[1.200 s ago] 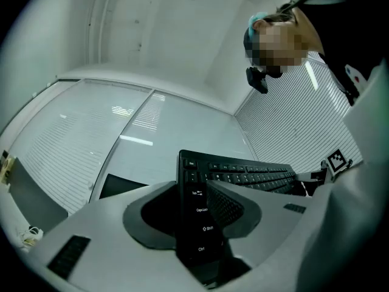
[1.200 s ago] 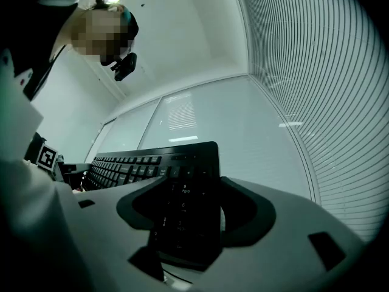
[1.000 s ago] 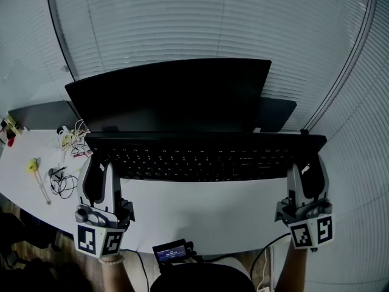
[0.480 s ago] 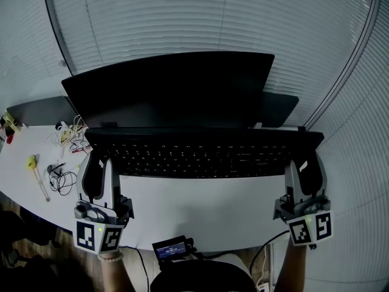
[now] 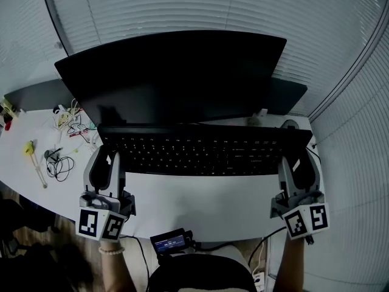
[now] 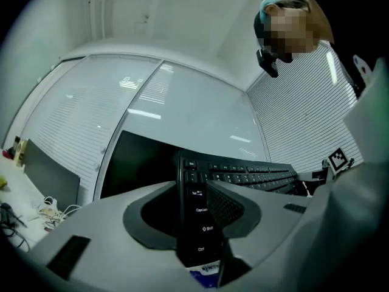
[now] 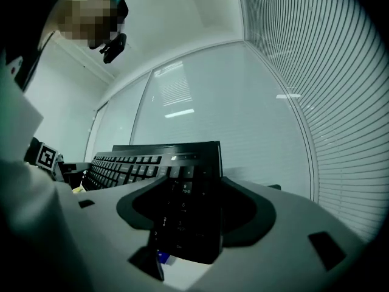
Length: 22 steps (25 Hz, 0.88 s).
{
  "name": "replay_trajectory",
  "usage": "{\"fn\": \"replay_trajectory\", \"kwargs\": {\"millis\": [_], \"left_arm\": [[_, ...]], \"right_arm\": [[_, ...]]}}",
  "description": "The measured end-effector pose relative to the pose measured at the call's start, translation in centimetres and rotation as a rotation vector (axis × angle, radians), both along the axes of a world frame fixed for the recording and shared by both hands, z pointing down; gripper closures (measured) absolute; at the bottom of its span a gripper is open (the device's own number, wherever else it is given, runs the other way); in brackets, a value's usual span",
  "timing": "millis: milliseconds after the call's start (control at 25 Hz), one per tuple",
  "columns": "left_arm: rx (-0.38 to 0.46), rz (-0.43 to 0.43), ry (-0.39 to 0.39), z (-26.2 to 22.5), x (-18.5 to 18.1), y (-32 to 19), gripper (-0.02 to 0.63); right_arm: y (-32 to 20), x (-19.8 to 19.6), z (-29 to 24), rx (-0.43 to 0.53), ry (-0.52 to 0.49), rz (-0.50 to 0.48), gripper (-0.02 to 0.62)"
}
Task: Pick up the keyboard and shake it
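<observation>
The black keyboard [image 5: 200, 151] hangs level between my two grippers, in front of the monitor and above the white desk [image 5: 206, 202]. My left gripper [image 5: 104, 160] is shut on its left end, and the left gripper view shows the jaws on either side of the Tab-to-Ctrl key column [image 6: 199, 224]. My right gripper [image 5: 299, 164] is shut on the right end, where the right gripper view shows the number pad [image 7: 185, 215] clamped between the jaws. Each gripper view shows the marker cube of the opposite gripper beyond the key rows.
A large black monitor [image 5: 176, 72] stands just behind the keyboard. Loose cables [image 5: 61, 163] and a yellow tool [image 5: 30, 151] lie on the desk at the left. A mouse [image 5: 290, 125] sits behind the keyboard's right end. A small screen device [image 5: 170, 242] hangs at the desk's front edge.
The keyboard and both grippers have drawn closer to the middle of the head view, and the keyboard looks smaller. The mouse behind its right end has come into sight. Both grips are unchanged.
</observation>
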<state>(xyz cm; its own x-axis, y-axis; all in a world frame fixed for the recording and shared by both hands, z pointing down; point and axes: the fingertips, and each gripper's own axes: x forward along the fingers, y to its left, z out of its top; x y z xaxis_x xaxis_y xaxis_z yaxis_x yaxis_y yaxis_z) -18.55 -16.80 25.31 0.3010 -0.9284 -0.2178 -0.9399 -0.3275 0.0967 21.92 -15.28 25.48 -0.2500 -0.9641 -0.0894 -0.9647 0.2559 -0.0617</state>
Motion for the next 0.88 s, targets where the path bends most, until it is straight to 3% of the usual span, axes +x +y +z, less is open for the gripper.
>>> {"fn": "replay_trajectory", "kwargs": {"millis": [880], "left_arm": [[-0.575, -0.019, -0.011, 19.1, -0.9, -0.9, 0.454]], "right_arm": [[-1.9, -1.1, 19.3, -0.551, -0.026, -0.027, 0.314]]}}
